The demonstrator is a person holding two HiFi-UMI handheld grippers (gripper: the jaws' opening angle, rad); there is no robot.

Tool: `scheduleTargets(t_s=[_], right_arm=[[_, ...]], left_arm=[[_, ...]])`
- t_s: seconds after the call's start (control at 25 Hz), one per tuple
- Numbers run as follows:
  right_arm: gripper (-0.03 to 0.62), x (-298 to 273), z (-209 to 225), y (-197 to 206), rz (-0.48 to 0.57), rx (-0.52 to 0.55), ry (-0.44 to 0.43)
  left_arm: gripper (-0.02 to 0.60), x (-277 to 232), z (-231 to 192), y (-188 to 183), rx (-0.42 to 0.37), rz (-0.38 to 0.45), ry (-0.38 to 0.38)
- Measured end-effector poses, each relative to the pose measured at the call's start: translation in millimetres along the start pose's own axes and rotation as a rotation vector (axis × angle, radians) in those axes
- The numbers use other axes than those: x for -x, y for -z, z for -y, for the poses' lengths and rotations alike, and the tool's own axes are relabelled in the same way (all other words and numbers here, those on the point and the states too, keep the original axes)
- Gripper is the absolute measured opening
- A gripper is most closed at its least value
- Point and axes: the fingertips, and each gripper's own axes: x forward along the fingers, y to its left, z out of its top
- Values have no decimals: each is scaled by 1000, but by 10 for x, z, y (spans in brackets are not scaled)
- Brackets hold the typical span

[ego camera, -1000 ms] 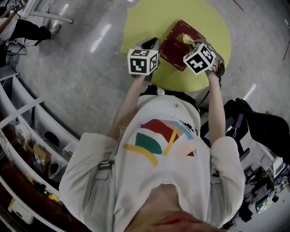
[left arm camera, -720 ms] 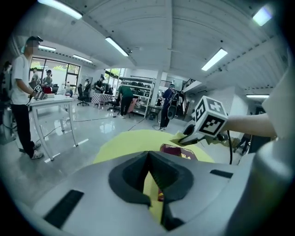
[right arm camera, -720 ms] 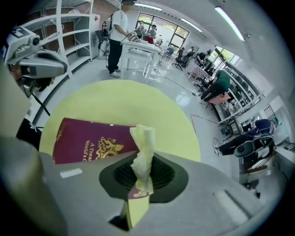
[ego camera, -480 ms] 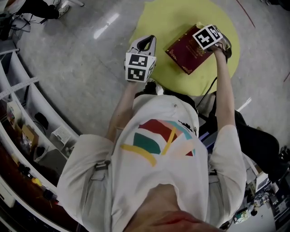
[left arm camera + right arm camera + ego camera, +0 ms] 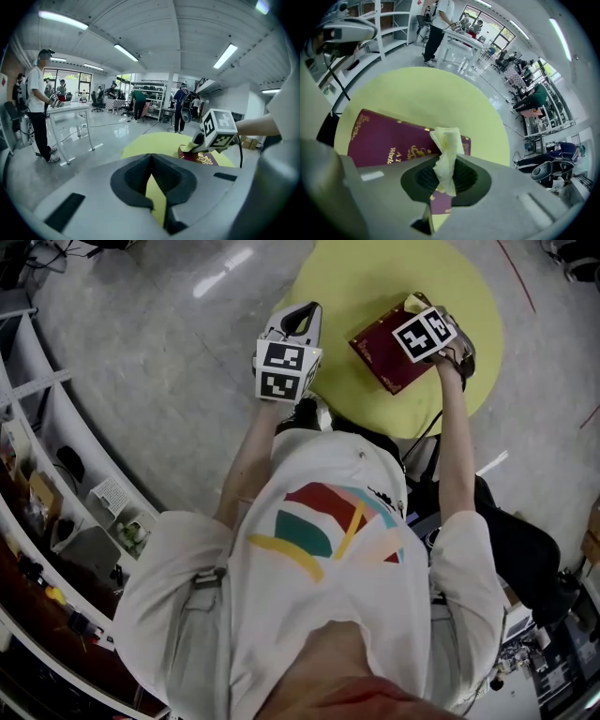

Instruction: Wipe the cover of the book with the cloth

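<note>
With your right tool (image 5: 444, 180) clamped on the cloth (image 5: 447, 145) over the book (image 5: 384, 140), press down and sweep its cover; your left tool (image 5: 152, 183) sits closed, empty.

White short-sleeved shirt (image 5: 309, 615), red-teal-yellow print (image 5: 323, 531); grey left claw (image 5: 301, 314) and right claw (image 5: 445, 176) bear black-and-white marker cubes (image 5: 284, 371) (image 5: 424, 334).

Closed maroon book (image 5: 384, 140), gold lettering, flat on yellow table (image 5: 440, 93); crumpled pale cloth (image 5: 446, 154) pinched in right gripper (image 5: 445, 180) over it.
</note>
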Motion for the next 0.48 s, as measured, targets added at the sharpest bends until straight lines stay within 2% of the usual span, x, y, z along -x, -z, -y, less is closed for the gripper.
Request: scheduleTargets(t_s=[0.12,0.28,0.48], right_arm=[[31,69,-272,-41,14,23,-22],[31,185,-668,-131,28,113,-40],[31,400,-1216,-254,78,83,-167]], left_arm=[[15,8,-11,-3,8,8,-2],[15,21,-25,-32,22,20,-6],[15,57,-39,-35,30,28,-9]])
